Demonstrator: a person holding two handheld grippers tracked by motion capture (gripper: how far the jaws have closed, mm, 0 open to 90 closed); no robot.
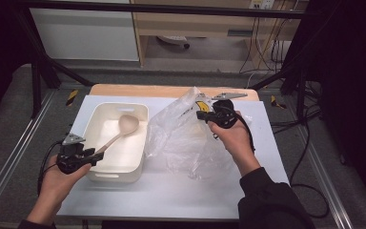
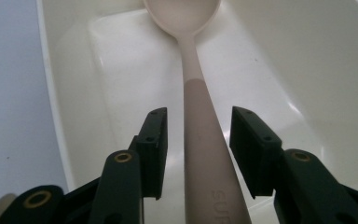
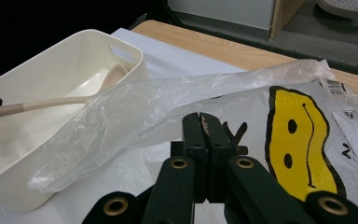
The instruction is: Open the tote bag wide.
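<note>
Near edge of the table, high view: the left gripper (image 1: 95, 156) sits at the near left corner of the white tub (image 1: 138, 110), its jaws reaching over the rim toward the spoon (image 1: 124, 129). In the left gripper view, the spoon handle (image 2: 205, 140) runs straight up between the two black jaws, which stand partly open with a gap on each side of the handle; the pads do not press on it. The spoon therefore counts as lined up but not gripped, with its bowl resting on the tub floor farther in and its handle slanting up toward the rim.

Middle of the table: the clear plastic bag (image 1: 181, 138) lies crumpled just beside the tub, on the white sheet (image 1: 171, 195) that covers the tabletop. The right gripper (image 1: 201, 113) holds the bag's far upper edge raised; in the right gripper view its jaws are pressed fully together, and the film (image 3: 168, 102) appears pinched between them. A yellow face print (image 3: 298, 140) shows on the bag.

Progress, as a judgement: the bag is lifted, which looks like preparation for receiving the spoon. What is left is to close on the handle, lift the spoon out of the tub, carry it across and slip it into the bag's mouth. Whether that mouth is open enough cannot be told.
</note>
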